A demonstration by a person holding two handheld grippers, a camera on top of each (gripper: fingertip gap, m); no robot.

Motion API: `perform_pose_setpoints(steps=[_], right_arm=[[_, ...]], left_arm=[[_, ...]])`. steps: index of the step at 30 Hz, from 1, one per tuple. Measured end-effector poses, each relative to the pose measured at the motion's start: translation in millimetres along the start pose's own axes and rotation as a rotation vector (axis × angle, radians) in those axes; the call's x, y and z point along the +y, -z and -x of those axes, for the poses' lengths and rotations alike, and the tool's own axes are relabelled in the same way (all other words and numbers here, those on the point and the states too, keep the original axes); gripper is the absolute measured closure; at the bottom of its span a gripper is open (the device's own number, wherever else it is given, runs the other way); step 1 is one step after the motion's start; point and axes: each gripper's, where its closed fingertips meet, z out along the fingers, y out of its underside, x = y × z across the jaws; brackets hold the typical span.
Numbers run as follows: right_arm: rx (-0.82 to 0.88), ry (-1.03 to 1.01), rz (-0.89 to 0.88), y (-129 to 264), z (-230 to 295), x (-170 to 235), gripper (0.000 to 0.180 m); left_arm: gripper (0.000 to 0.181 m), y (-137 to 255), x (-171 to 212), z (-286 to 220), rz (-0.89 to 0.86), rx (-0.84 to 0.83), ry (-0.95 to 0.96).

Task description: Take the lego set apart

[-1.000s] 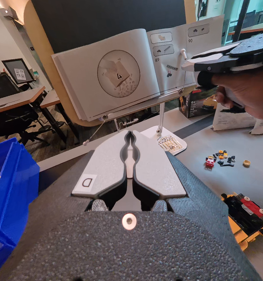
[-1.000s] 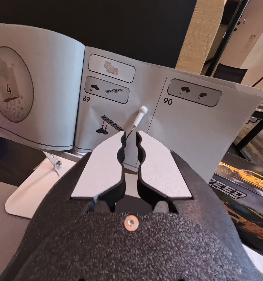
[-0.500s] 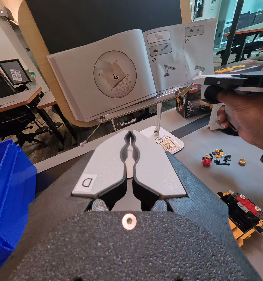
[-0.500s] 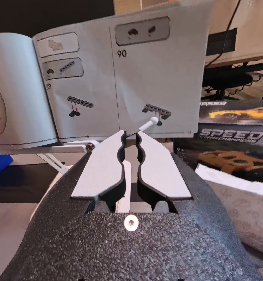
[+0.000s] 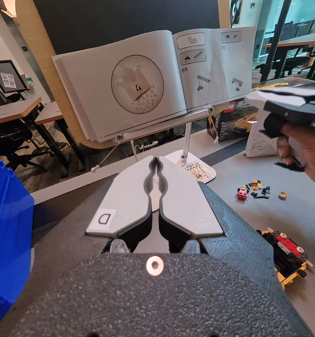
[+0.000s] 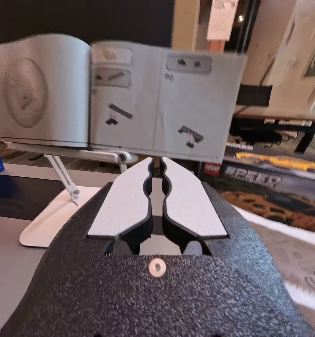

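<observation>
The left gripper (image 5: 156, 160) hangs above the near edge of the grey tabletop (image 5: 258, 215), its grey jaws pressed together at the tips with nothing between them. Straight ahead of the jaws sits the white oval base of the book stand (image 5: 205, 169), carrying an open, grey-paged instruction booklet (image 5: 134, 87) well above the table. To the left of the jaws a bright blue plastic bin (image 5: 7, 228) crowds in close, leaving little room on that side. To the right of the jaws the table lies open: a scatter of small loose bricks, red, yellow and black (image 5: 253, 189), with a tan round piece (image 5: 282, 194) just beyond them. Nearer, low and to the right of the jaws, rests the partly stripped yellow, black and red lego car (image 5: 287, 255), touched by neither gripper.

The right gripper (image 6: 157, 160), held in a hand (image 5: 306, 155), floats off the table, its jaws drawn to a narrow slit and empty. Directly ahead of its tips is the stand's lower ledge (image 6: 98, 155); right of them stands the dark printed lego box (image 6: 262, 182), with a white paper bag (image 6: 289, 255) lying nearer. This view is blurred.
</observation>
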Motion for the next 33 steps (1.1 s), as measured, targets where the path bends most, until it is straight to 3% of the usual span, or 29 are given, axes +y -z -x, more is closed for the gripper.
perform_pose_setpoints(steps=[3, 7, 8, 12, 15, 22, 29, 33], right_arm=[[-0.118, 0.157, -0.031, -3.0, 36.6, -25.5, 0.169], [-0.202, 0.594, -0.070, -14.2, 97.5, -42.2, 0.157], [-0.210, 0.667, -0.044, -20.8, 110.0, -40.6, 0.150], [-0.194, 0.710, 0.105, -53.5, 139.2, -39.1, 0.087], [-0.097, 0.726, 0.146, -80.8, 136.6, -45.8, 0.075], [-0.050, 0.673, 0.073, -82.3, 111.6, -63.3, 0.142], [-0.087, 0.557, 0.019, -71.0, 87.8, -72.4, 0.180], [-0.094, 0.493, 0.046, -70.2, 72.2, -67.4, 0.180]], left_arm=[[0.181, -0.7, 1.1, -0.4, 0.004, 0.001, -0.003], [0.181, -1.3, 3.7, 2.2, 0.009, -0.001, 0.008], [0.181, -1.5, 4.5, 3.0, 0.011, -0.002, 0.011], [0.181, -1.4, 5.5, 5.6, 0.012, -0.001, 0.021], [0.181, -0.5, 6.5, 8.1, 0.013, -0.001, 0.026], [0.181, -2.0, 11.8, 17.7, 0.017, 0.002, 0.069], [0.181, -7.6, 19.6, 5.8, 0.040, 0.020, 0.042], [0.181, -12.2, 24.1, 0.0, 0.054, 0.041, 0.062]])
